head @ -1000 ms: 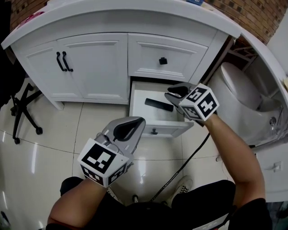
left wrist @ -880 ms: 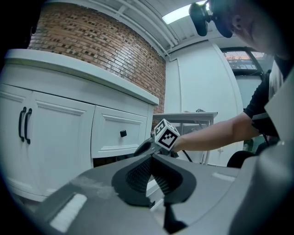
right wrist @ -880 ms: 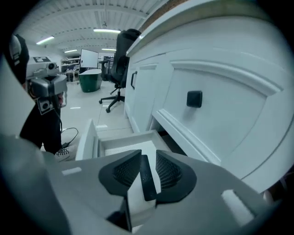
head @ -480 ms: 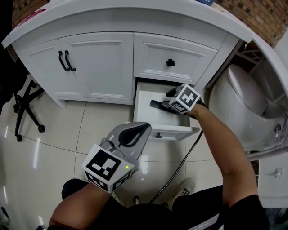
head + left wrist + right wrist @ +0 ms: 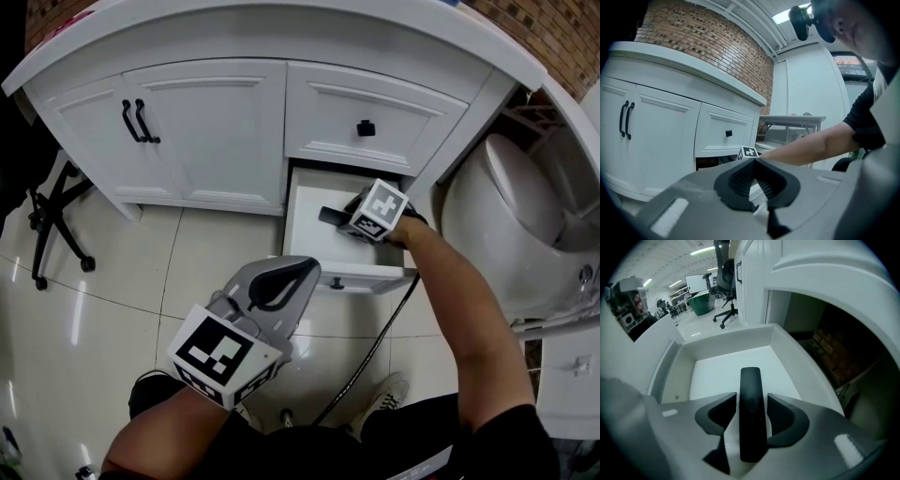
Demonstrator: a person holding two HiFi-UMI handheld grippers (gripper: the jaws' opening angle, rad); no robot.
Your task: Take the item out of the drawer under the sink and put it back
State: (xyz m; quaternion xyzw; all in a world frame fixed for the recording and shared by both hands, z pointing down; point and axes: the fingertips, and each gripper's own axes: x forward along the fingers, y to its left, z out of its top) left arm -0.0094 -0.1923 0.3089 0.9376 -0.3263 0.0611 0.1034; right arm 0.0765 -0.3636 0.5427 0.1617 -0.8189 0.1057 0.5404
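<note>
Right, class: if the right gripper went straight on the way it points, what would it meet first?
The right gripper, jaws having just been opening, straddles the slim black remote-shaped bar untouched; going on, its tips would probably hit the floor of the white drawer first.

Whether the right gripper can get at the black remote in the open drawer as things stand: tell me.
Probably yes. The jaws of the right gripper have just been opening and now straddle the black remote, not pressing it; the drawer is open with nothing in the way.
</note>
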